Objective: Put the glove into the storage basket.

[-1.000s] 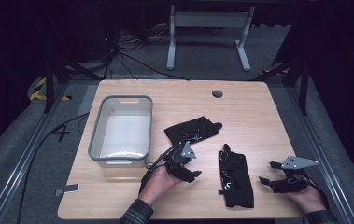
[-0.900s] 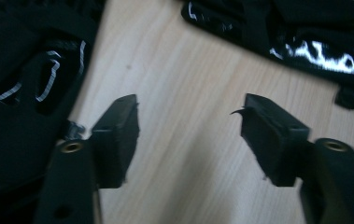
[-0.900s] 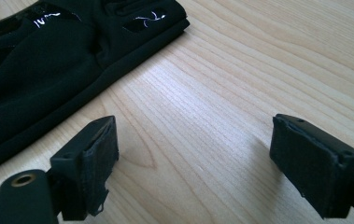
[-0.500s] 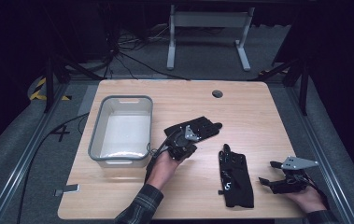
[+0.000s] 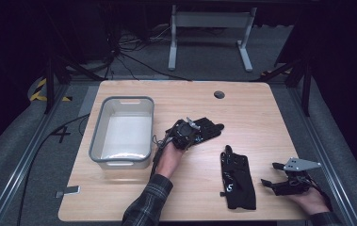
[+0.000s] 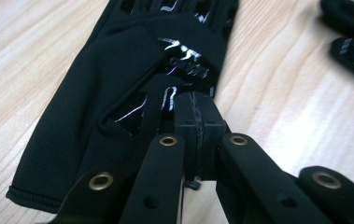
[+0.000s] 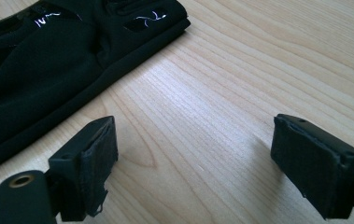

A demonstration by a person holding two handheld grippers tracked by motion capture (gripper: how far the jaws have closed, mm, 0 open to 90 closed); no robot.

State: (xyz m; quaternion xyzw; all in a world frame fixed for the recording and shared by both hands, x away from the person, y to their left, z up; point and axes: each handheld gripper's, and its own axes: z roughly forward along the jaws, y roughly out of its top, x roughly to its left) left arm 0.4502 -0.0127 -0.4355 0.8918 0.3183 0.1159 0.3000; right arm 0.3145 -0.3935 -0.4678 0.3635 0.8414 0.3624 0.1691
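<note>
Two black gloves lie on the wooden table (image 5: pixel 261 117). The far glove (image 5: pixel 210 127) lies at the centre, fingers pointing right. My left gripper (image 5: pixel 188 133) rests on its cuff end. In the left gripper view the jaws of the left gripper (image 6: pixel 195 114) are pressed together with puckered fabric of the glove (image 6: pixel 95 93) pinched at their tips. The near glove (image 5: pixel 237 179) lies flat at the front right. Just right of it, low over the table, my right gripper (image 5: pixel 271 174) stands open. Bare wood lies between the pads of the right gripper (image 7: pixel 207 158), and the near glove (image 7: pixel 34 70) is to their left.
A grey plastic bin (image 5: pixel 123 100) with nothing visible inside stands left of the far glove. A round cable hole (image 5: pixel 219 94) sits near the table's far edge. A small grey tag (image 5: pixel 68 192) lies at the front left corner. The near glove's fingertips (image 6: pixel 352 37) show in the left gripper view.
My left gripper has moved away from the front edge onto the far glove and now sits shut on its fabric. The right gripper has stayed in place, open.
</note>
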